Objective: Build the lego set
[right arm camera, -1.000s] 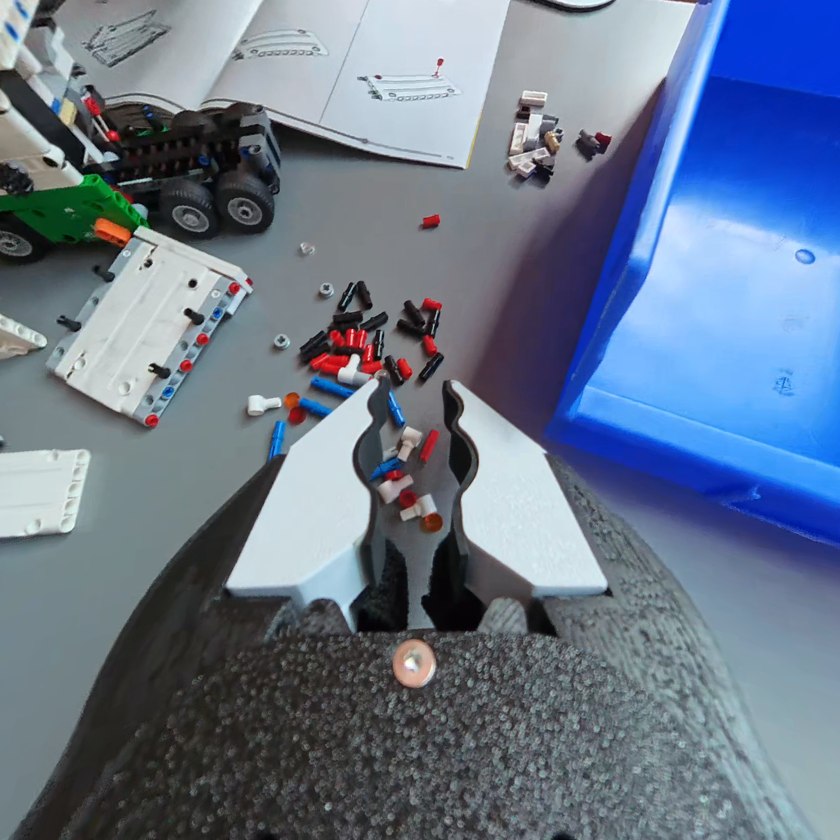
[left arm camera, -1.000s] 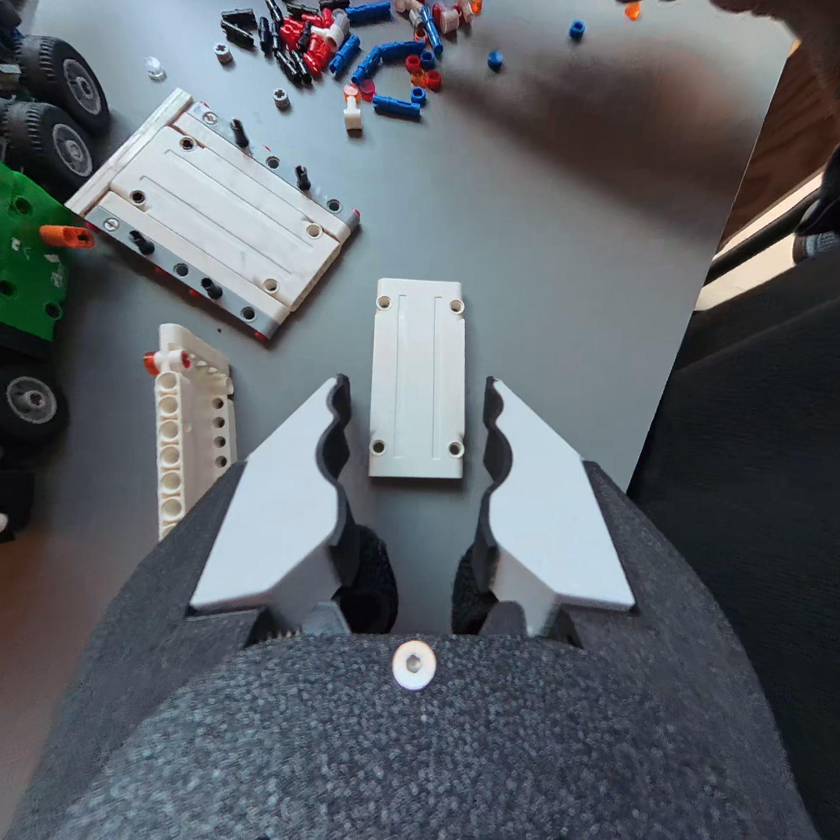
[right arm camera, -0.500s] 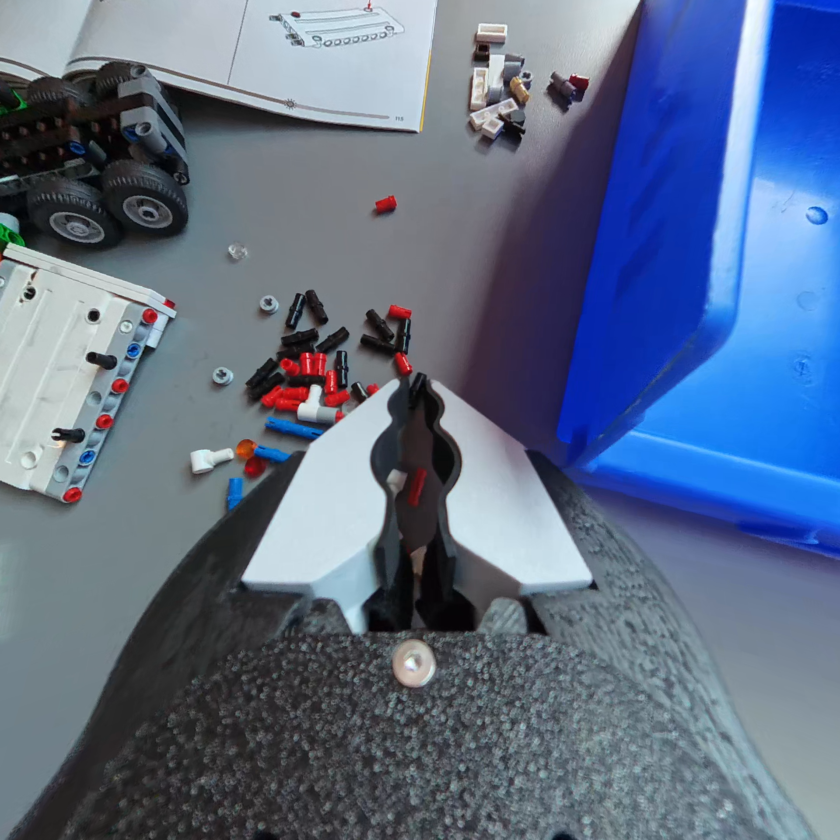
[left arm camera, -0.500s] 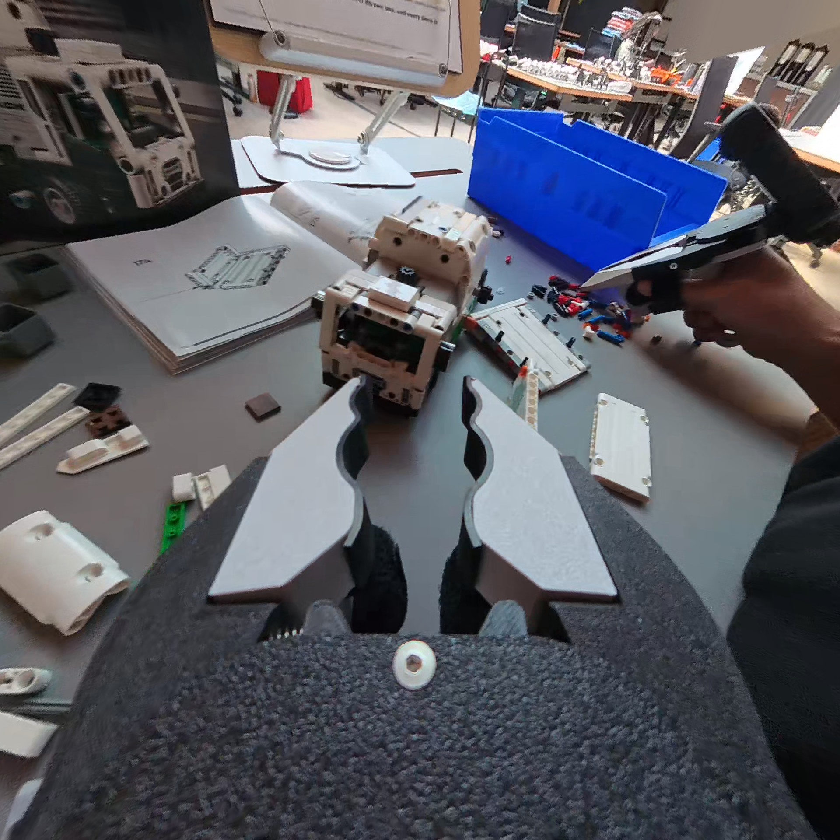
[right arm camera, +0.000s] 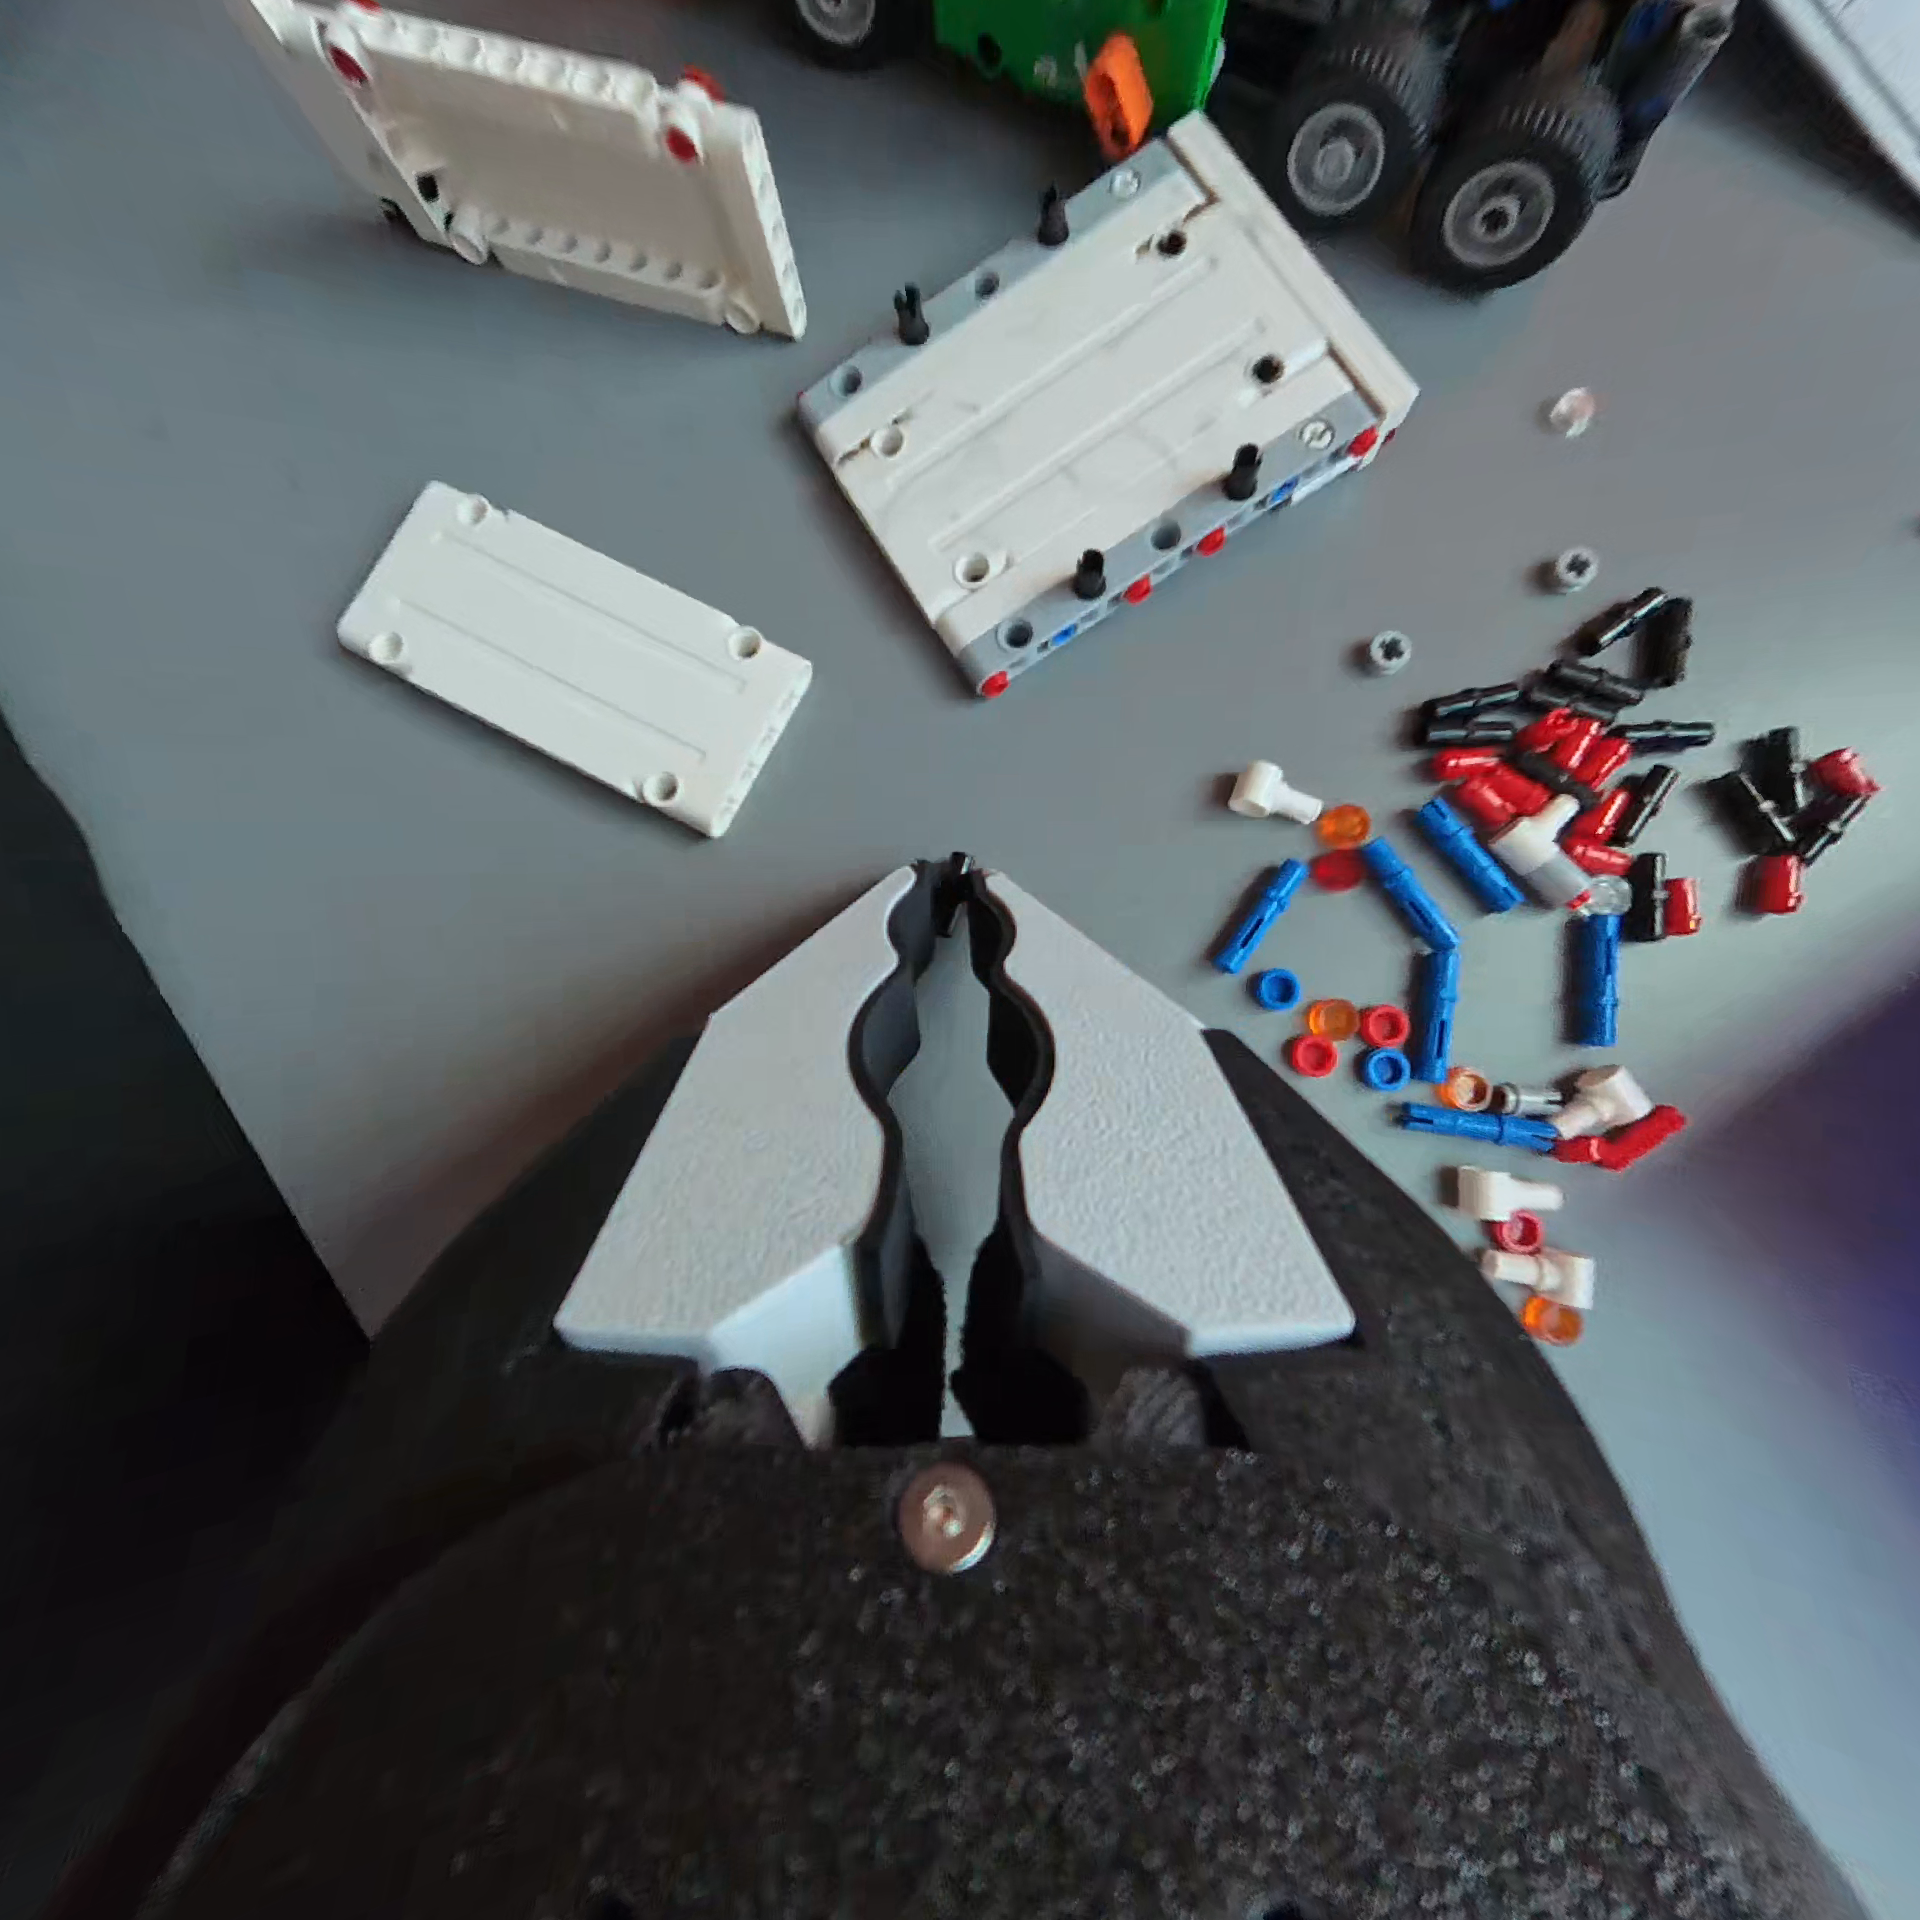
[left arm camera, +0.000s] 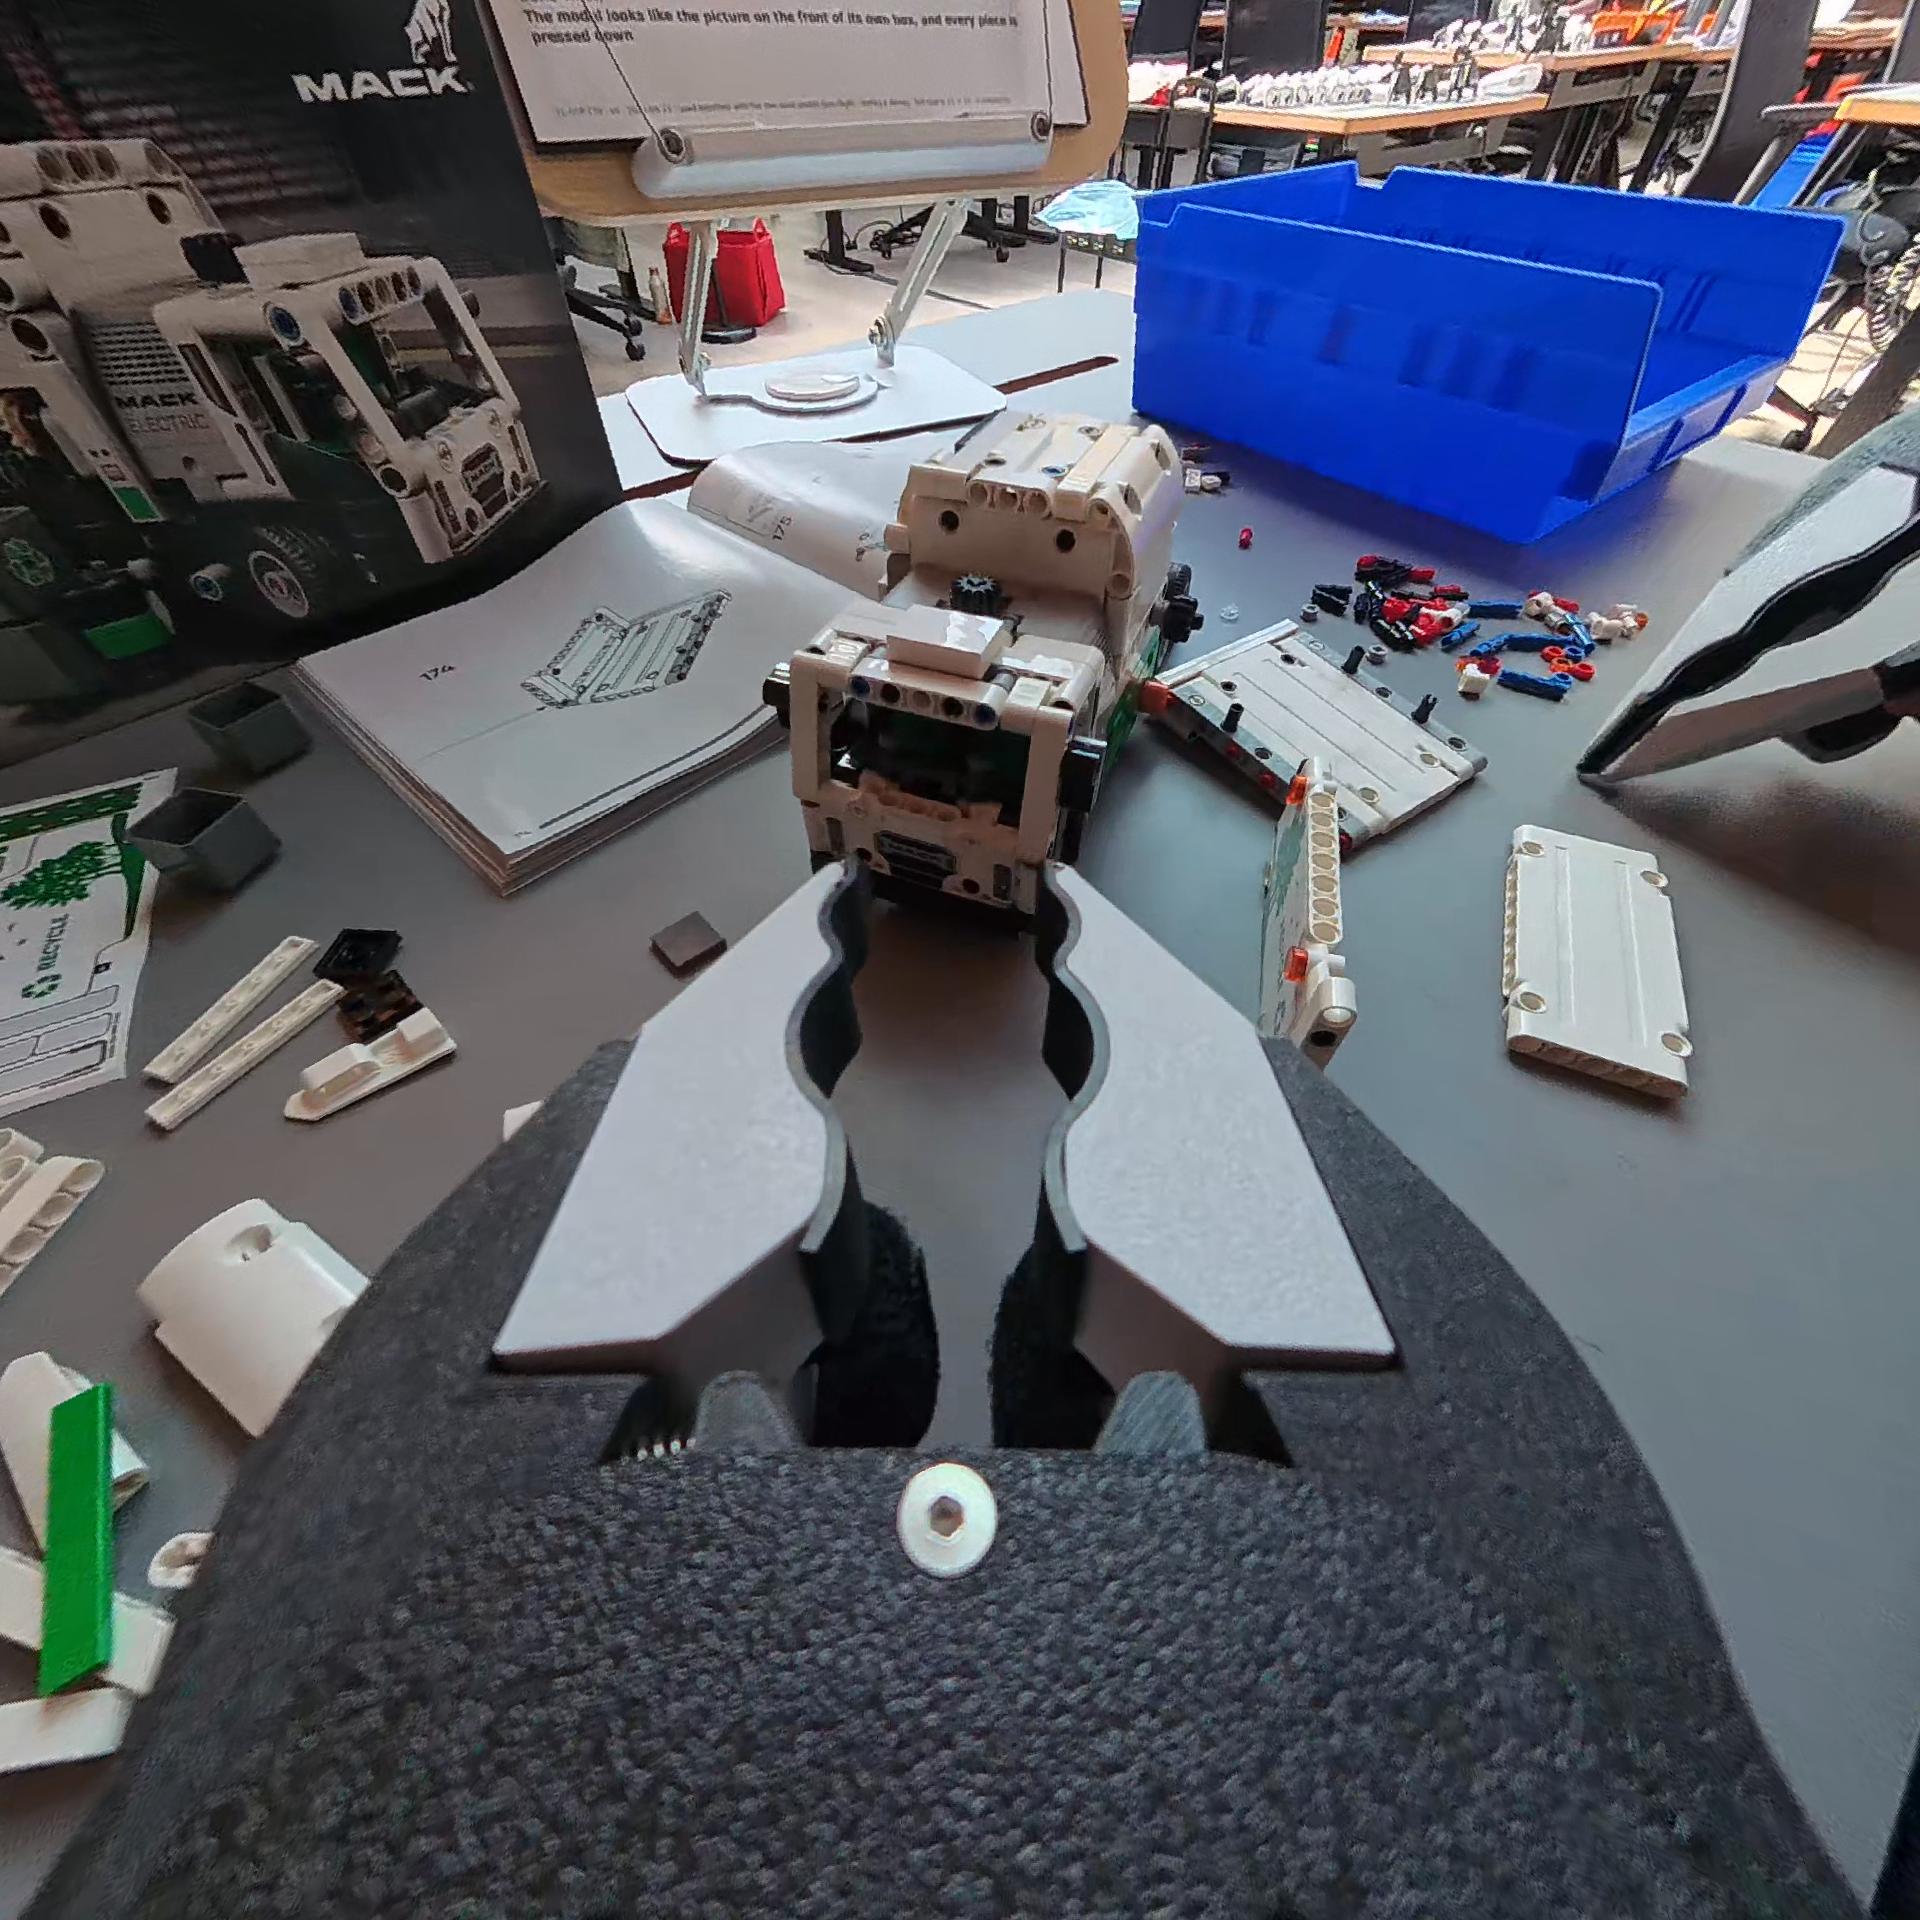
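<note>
- Left wrist view: the left gripper (left arm camera: 948, 894) hangs above the grey tabletop (left arm camera: 1558, 1299) with its jaws moderately apart and nothing between them, only bare table showing through the gap
- Its fingertips point at the front of a white and green brick-built toy truck (left arm camera: 961, 727), which stands just beyond them and is not touched
- Left of the truck lies an open instruction booklet with line drawings (left arm camera: 582, 675), with the dark product box showing a truck picture (left arm camera: 260, 312) upright behind it
- Right of the truck lie a white ribbed panel assembly with grey edge beams and black pins (left arm camera: 1320, 717), a narrow white holed beam piece (left arm camera: 1304, 914) and a flat white rectangular plastic panel (left arm camera: 1590, 977)
- A blue plastic bin (left arm camera: 1455, 343) stands at the far right, and the right gripper (left arm camera: 1590, 769) enters from the right edge, tips low over the table
- Right wrist view: the right gripper (right arm camera: 951, 883) is closed on a small black plastic pin (right arm camera: 954, 888) pinched at its very tips, above bare table
- The flat white panel (right arm camera: 571, 655) lies near, ahead and left; the panel assembly (right arm camera: 1101, 416) farther ahead
- A scatter of small red, blue, black and white connector pins (right arm camera: 1538, 883) lies to the right
</note>
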A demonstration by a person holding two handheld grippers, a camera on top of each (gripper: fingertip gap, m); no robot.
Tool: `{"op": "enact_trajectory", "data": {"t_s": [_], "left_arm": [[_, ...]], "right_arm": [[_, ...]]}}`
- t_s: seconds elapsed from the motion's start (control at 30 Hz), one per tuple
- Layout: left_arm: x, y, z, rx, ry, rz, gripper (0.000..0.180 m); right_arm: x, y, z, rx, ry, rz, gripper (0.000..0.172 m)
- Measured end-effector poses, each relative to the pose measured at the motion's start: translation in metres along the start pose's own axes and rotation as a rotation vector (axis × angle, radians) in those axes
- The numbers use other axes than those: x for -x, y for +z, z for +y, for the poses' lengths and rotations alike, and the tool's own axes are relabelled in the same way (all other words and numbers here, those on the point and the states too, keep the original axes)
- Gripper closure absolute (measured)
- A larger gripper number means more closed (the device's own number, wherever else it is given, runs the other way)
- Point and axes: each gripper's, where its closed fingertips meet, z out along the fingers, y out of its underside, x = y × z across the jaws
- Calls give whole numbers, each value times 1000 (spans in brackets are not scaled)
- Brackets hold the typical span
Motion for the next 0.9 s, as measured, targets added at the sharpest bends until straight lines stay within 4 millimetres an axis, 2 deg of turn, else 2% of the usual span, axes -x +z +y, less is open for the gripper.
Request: {"op": "enact_trajectory", "data": {"t_s": [0.1,0.13,0.2,0.3,0.37,0.43,0.6,0.9], "left_arm": [[-1,-1,-1,-8,7,3,152],[-1,-1,-1,-8,8,1,152],[-1,0,0,0,8,3,151],[-2,0,1,3,14,3,151],[-3,0,1,0,17,7,151],[-3,-1,0,-5,16,9,151],[-2,-1,0,-8,8,11,151],[-2,0,1,1,10,11,151]], "right_arm": [[-6,-1,1,4,6,39,167],[-9,-1,-1,-6,5,52,160],[-17,-6,-14,-67,26,78,155],[-49,-8,-33,-134,87,175,153],[-76,-3,-33,-108,103,268,152],[-88,6,-33,-83,113,284,152],[-97,18,-29,-12,73,309,156],[-95,17,-32,-14,69,274,168]]}}
